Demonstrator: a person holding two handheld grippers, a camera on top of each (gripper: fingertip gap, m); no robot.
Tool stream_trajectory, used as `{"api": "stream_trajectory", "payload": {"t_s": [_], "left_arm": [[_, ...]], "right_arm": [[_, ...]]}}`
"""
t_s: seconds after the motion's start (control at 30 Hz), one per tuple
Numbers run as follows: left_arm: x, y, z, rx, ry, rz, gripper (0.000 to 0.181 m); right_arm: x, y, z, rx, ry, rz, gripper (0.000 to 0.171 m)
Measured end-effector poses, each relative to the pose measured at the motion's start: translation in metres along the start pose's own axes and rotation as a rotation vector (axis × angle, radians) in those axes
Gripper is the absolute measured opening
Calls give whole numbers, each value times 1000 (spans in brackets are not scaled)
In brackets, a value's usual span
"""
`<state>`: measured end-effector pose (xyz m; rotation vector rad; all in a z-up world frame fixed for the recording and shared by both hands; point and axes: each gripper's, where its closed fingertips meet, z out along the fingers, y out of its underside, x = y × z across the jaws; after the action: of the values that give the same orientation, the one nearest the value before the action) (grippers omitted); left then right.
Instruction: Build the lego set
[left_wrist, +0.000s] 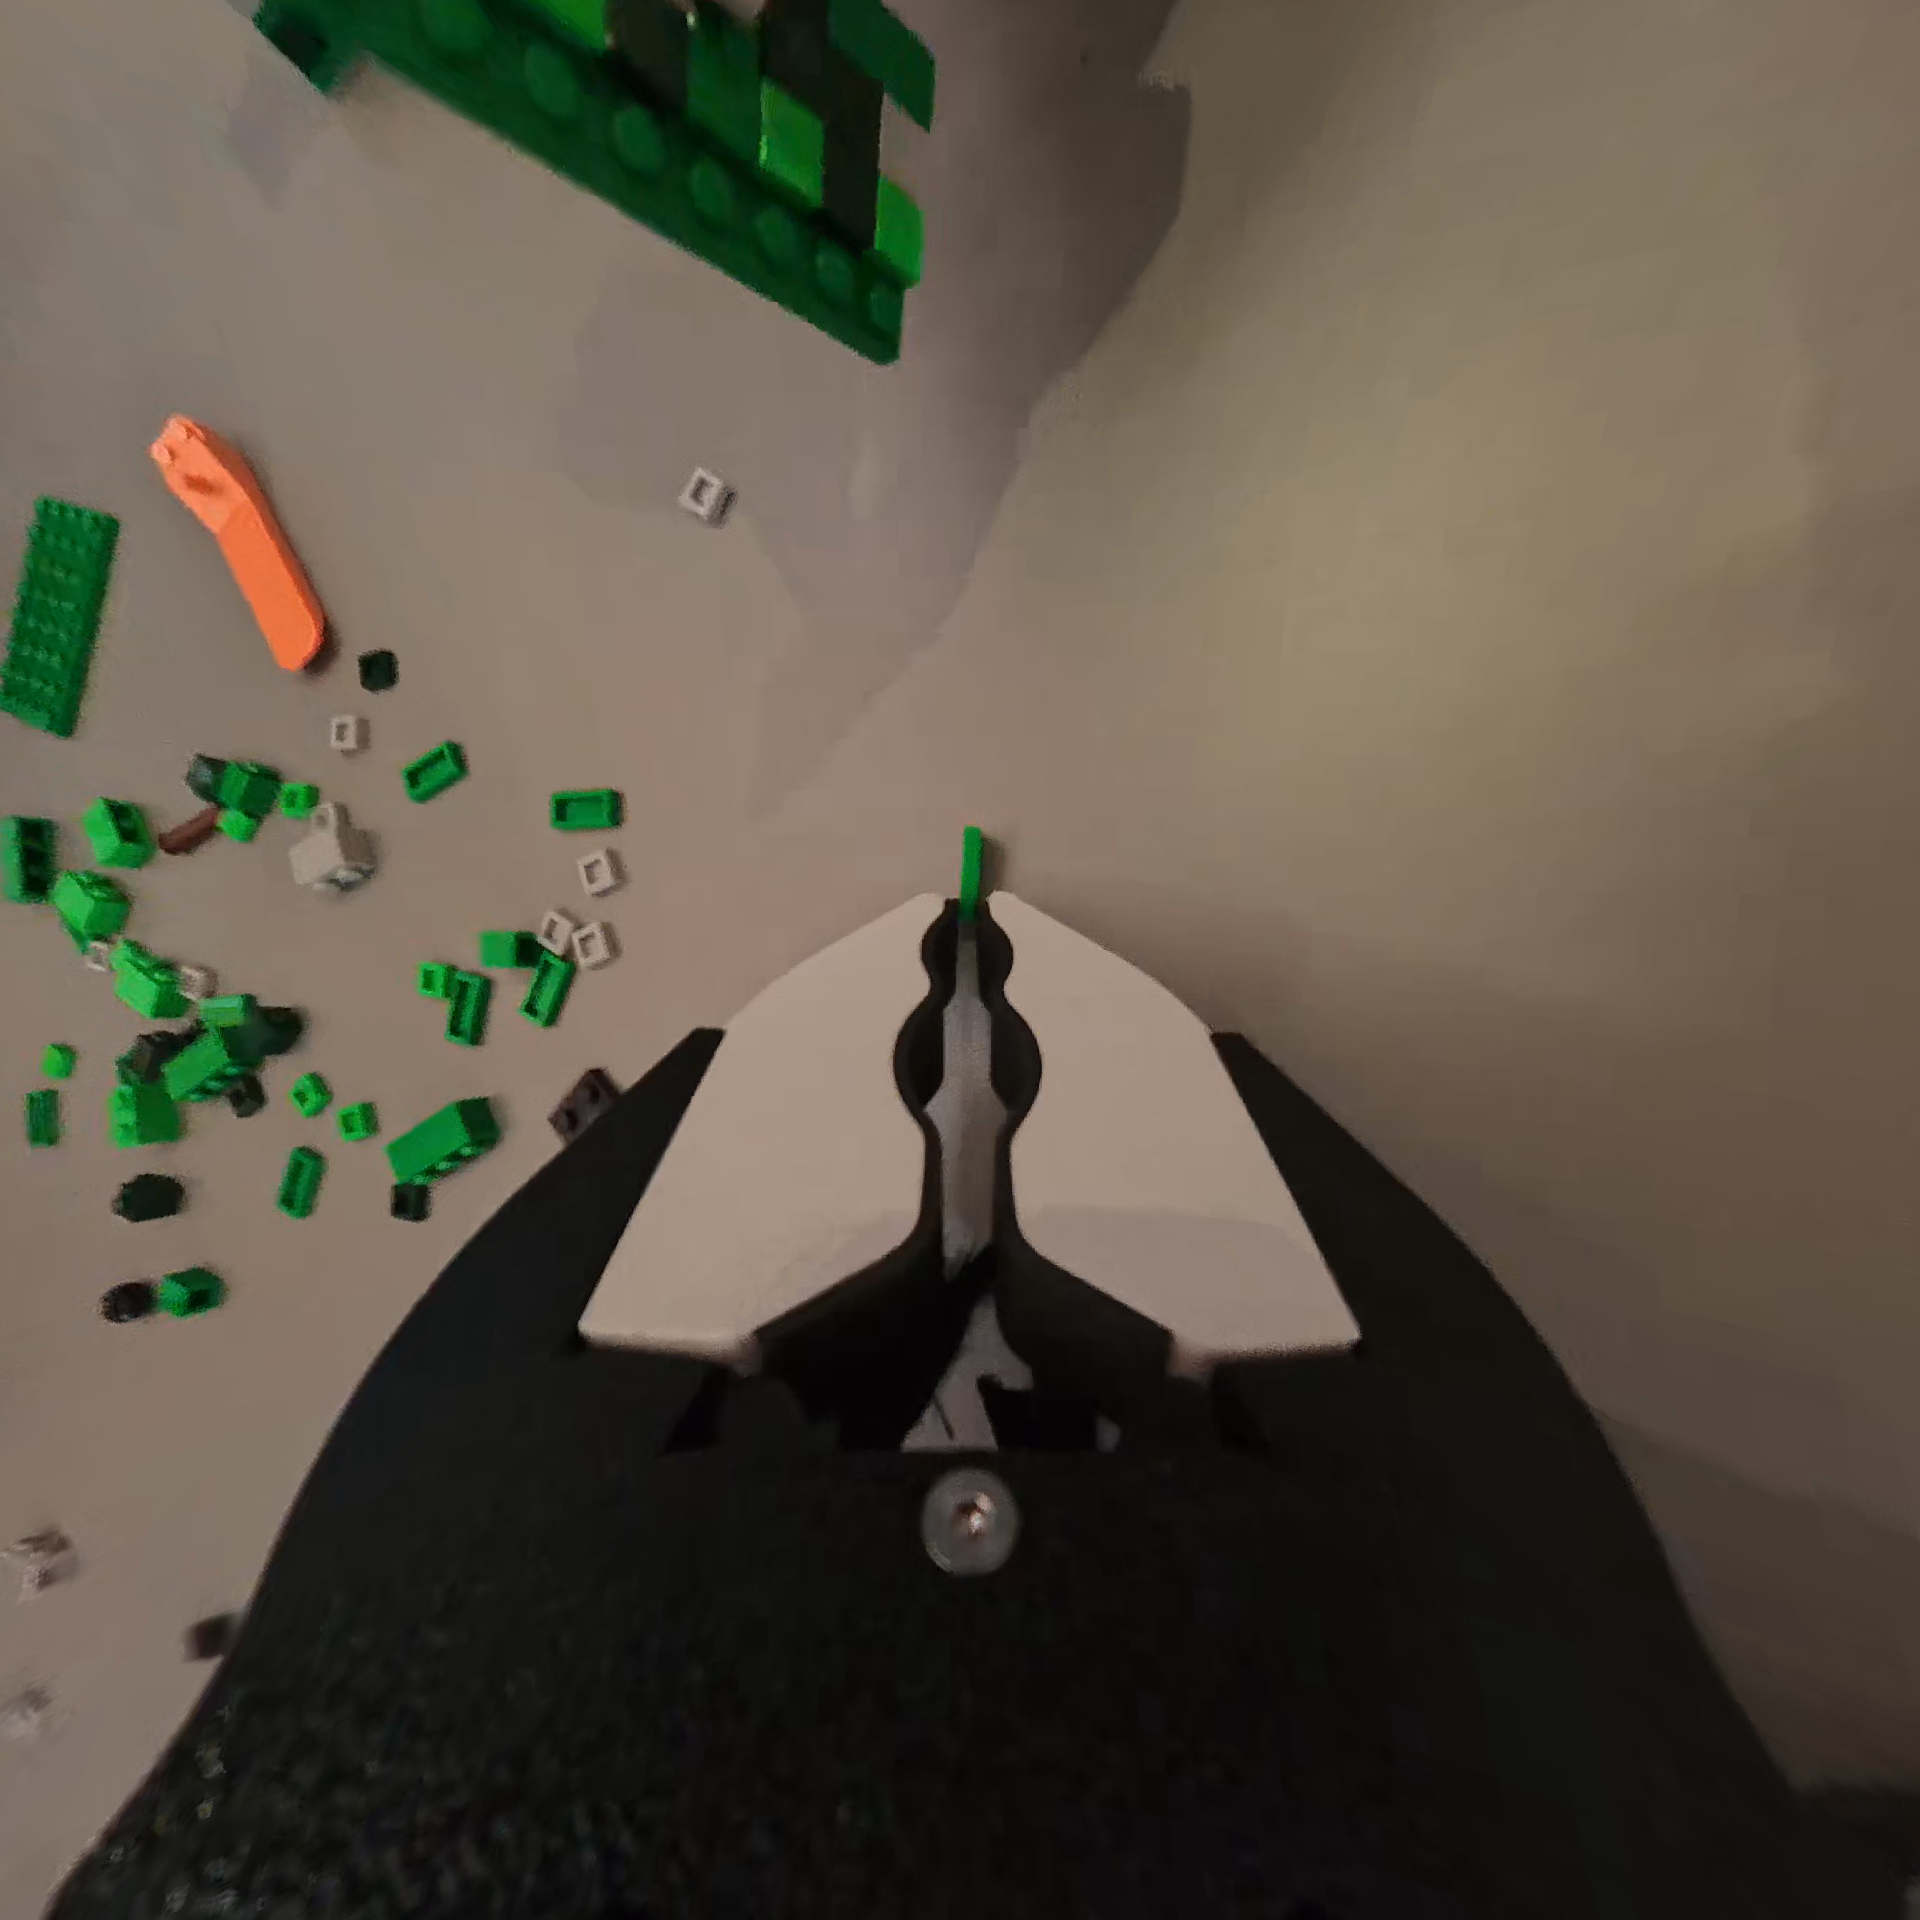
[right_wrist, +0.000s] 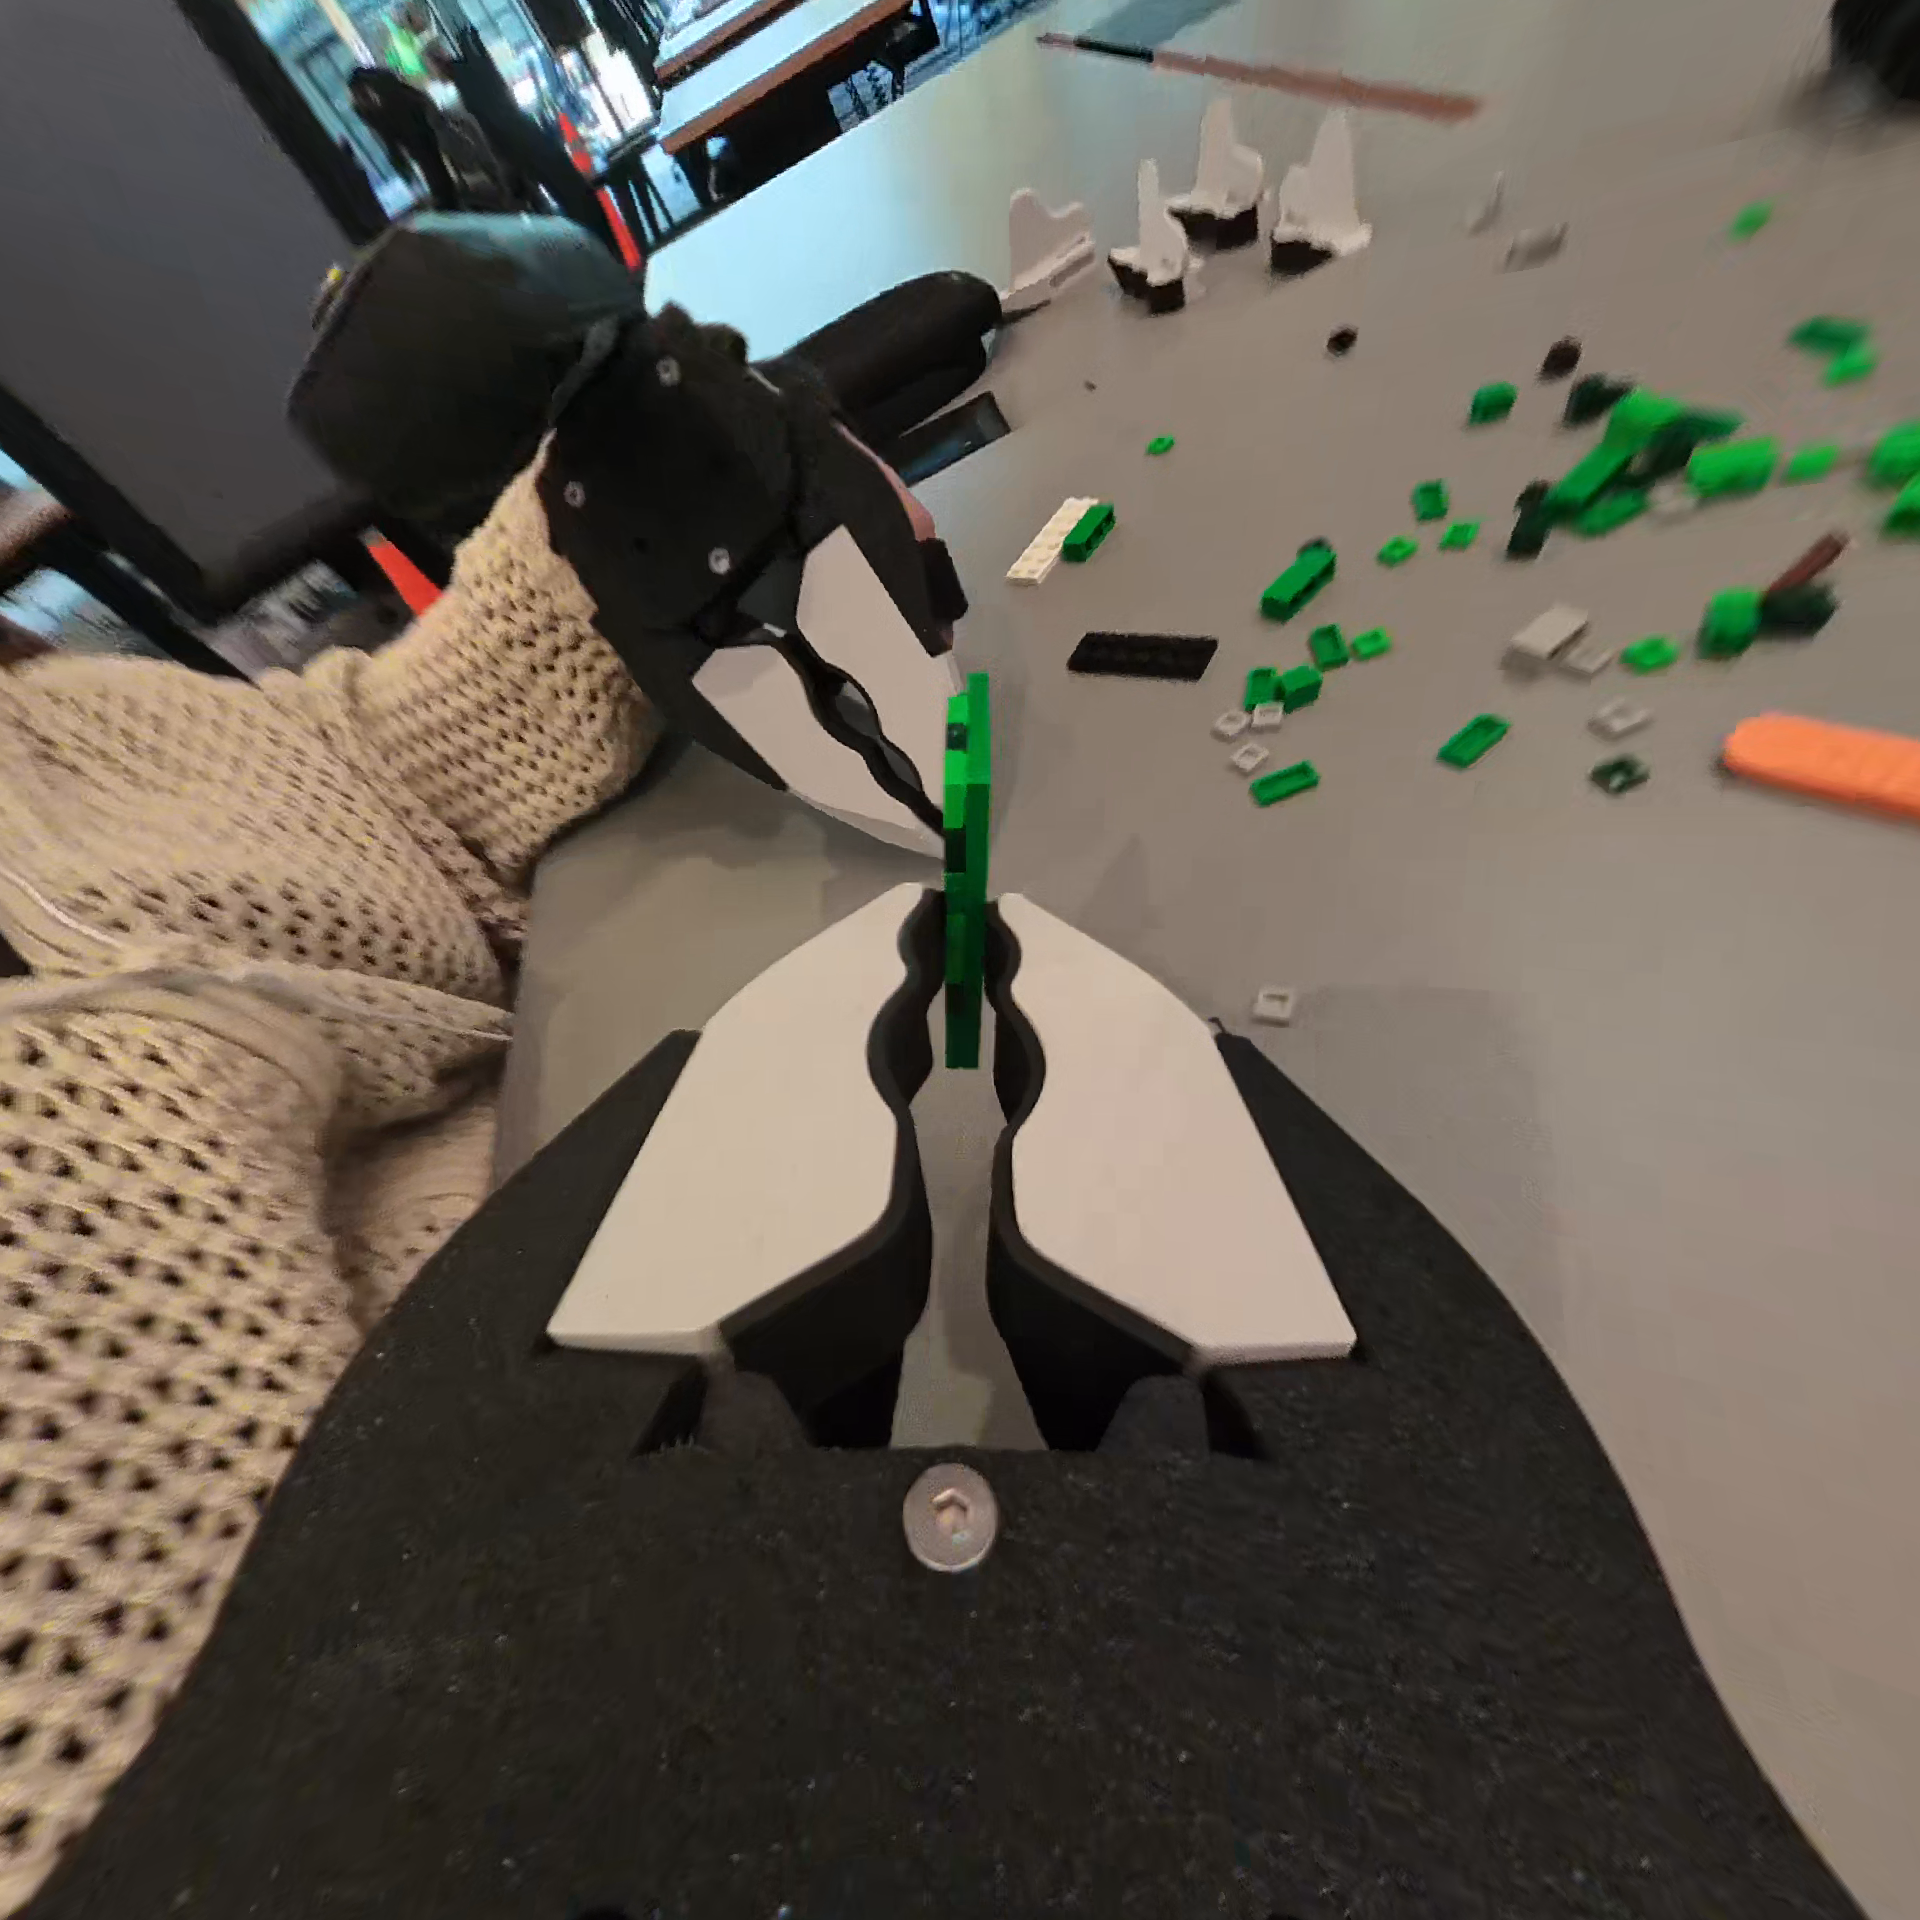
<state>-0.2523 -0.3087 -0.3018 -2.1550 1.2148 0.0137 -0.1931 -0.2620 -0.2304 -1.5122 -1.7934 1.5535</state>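
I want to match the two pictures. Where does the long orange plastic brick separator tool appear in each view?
Left wrist view: the long orange plastic brick separator tool lies on the grey table at the left, above the loose green bricks.
Right wrist view: the same tool lies at the right edge, partly cut off.
Shared landmark: the scattered small green bricks beside it.

A plain grey table (left_wrist: 1455, 520) carries loose lego pieces: an orange brick separator (left_wrist: 241, 543) beside a studded green plate (left_wrist: 57, 615), scattered small green bricks (left_wrist: 442, 1138), tiny white tiles (left_wrist: 707, 494) and a flat black plate (right_wrist: 1141, 655), with white gripper fingers (right_wrist: 1320, 197) standing farther back
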Motion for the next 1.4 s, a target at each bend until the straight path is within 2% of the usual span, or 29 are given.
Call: {"api": "stream_trajectory", "payload": {"t_s": [0.03, 0.1, 0.17, 0.23, 0.3, 0.43, 0.5, 0.63, 0.9, 1.4], "left_arm": [[-4, -1, 1, -9, -46, 43, 3], [-17, -8, 1, -10, -184, 148, 3], [-44, -31, -13, 58, -468, 263, 3], [-67, -57, -42, 130, -801, 384, 2], [-76, -75, -66, 128, -1058, 514, 2], [-69, -97, -70, 95, -1250, 750, 2], [-64, -102, -69, 95, -1281, 833, 2], [-61, -103, -71, 110, -1304, 875, 2], [-58, -101, -55, 72, -1259, 963, 2], [-51, -93, -43, -16, -1172, 1111, 2]], "right_arm": [[-1, 1, 0, -2, -27, 58, 6], [1, -1, -2, 23, -61, 153, 6], [7, -6, -5, 60, -60, 228, 6], [10, -14, -9, 122, -68, 301, 6], [9, -21, -12, 181, -104, 387, 6], [-1, -21, -7, 226, -198, 543, 6], [-10, -20, -3, 219, -264, 598, 6], [-22, -18, 2, 205, -355, 672, 6], [-29, -20, 2, 217, -463, 758, 6], [-31, -13, 5, 175, -465, 734, 7]]}}
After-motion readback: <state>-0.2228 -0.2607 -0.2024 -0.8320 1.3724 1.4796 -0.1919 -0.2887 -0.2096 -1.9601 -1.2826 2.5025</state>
